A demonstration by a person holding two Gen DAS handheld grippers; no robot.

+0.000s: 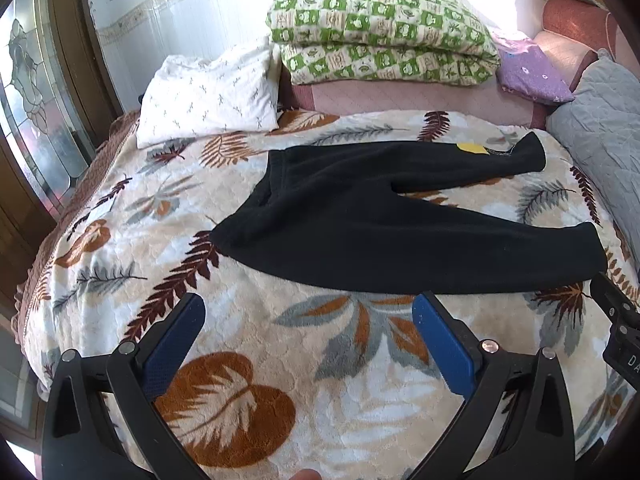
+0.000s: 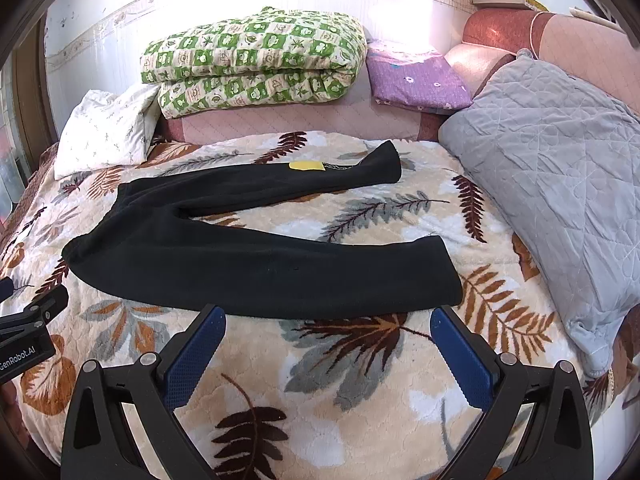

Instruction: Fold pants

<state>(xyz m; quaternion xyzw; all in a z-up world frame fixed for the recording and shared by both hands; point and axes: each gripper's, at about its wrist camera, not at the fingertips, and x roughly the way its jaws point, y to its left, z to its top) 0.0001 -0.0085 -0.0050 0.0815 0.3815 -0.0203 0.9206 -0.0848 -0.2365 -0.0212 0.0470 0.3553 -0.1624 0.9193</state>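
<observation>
black pants spread out on the bed, both claws wide open

the leaf-patterned fleece bed blanket [image 2: 360, 360] carries the black fleece pants [image 2: 256, 268] laid flat, legs splayed toward the grey quilted pillow [image 2: 560, 184], a small yellow patch [image 2: 306, 165] on the far leg; left claw [image 1: 308, 320] and right claw [image 2: 328, 332] hover just short of the near leg, empty.

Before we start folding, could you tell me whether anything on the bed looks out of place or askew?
The black pants lie flat but with legs splayed in a V, not aligned. A yellow patch sits on the far leg; what it is, I cannot tell. Both grippers, left and right, hover open.
</observation>
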